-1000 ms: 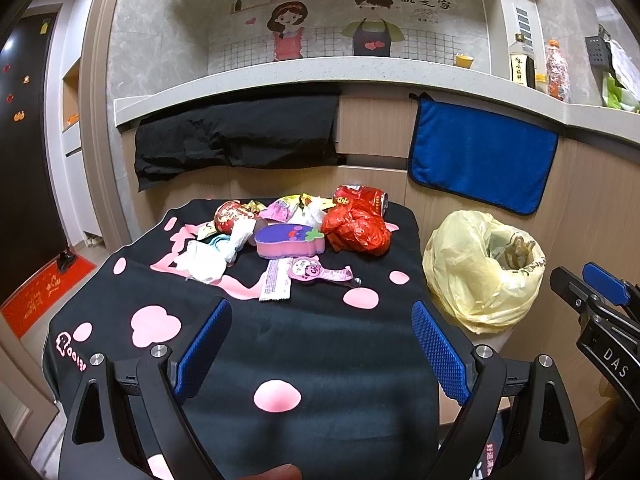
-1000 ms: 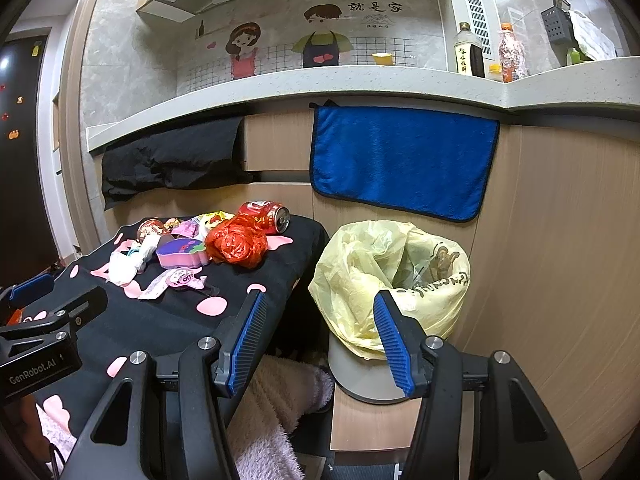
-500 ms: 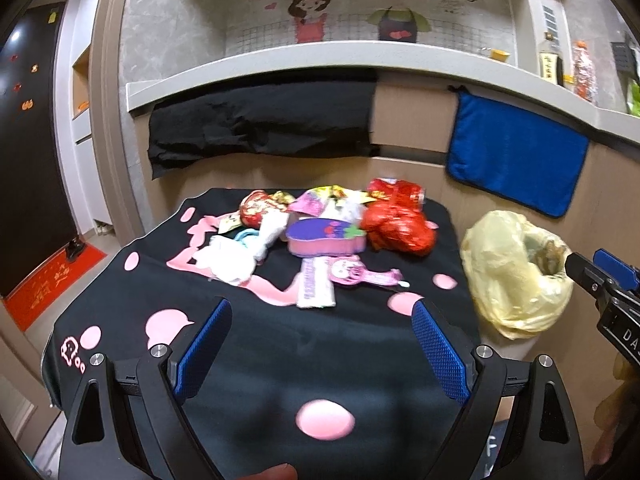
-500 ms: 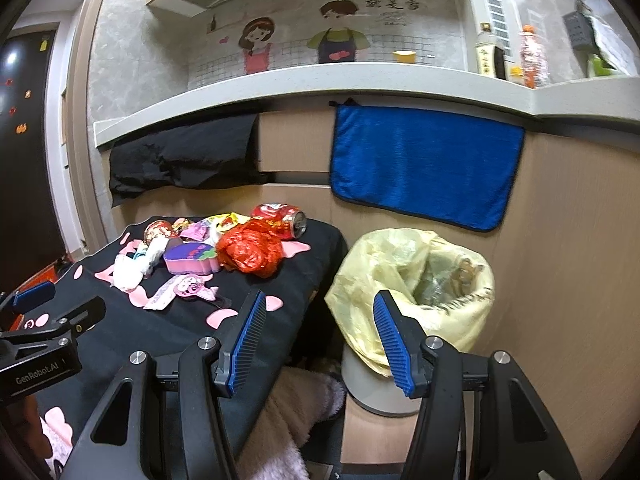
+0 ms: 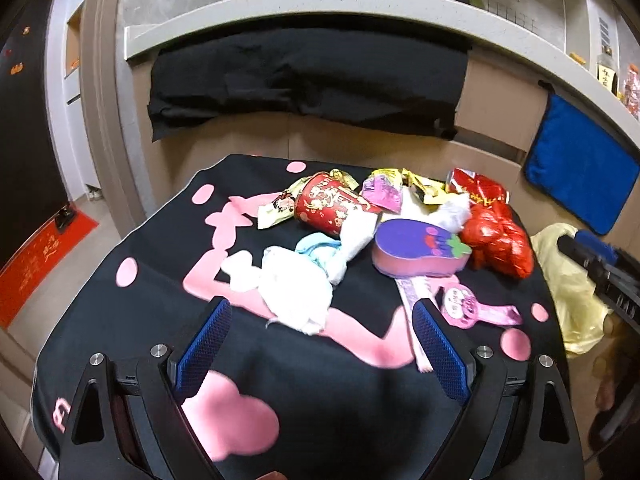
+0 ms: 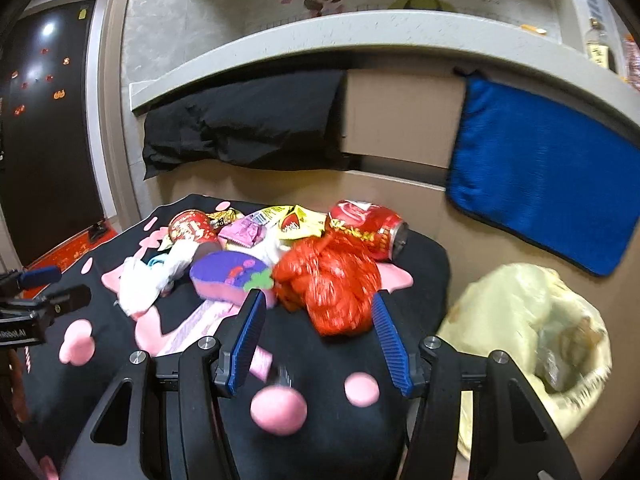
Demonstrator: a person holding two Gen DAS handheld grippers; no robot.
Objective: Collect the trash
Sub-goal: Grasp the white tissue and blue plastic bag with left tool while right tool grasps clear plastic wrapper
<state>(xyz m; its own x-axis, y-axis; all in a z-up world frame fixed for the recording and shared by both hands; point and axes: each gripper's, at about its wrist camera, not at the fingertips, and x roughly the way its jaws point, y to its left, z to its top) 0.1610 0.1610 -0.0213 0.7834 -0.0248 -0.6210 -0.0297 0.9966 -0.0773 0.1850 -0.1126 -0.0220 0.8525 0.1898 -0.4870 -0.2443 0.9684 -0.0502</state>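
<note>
A pile of trash lies on a black table with pink spots [image 5: 320, 392]: crumpled white tissue [image 5: 296, 292], a red paper cup [image 5: 332, 204], a purple and pink sponge [image 5: 416, 248], a red crumpled bag [image 6: 332, 280], a red can [image 6: 376, 228] and several wrappers. My left gripper [image 5: 322, 322] is open and empty just short of the tissue. My right gripper [image 6: 318, 308] is open and empty, its fingers on either side of the red bag's near edge. A bin lined with a yellow bag [image 6: 528, 340] stands right of the table.
A black cloth [image 5: 308, 80] and a blue towel [image 6: 544, 184] hang from the counter behind the table. A red mat [image 5: 36, 256] lies on the floor at the left. The right gripper shows at the right edge of the left wrist view [image 5: 600, 268].
Both grippers have moved forward and left, toward the trash pile. The right one swung from facing the bin to facing the red bag. Both stay open.
</note>
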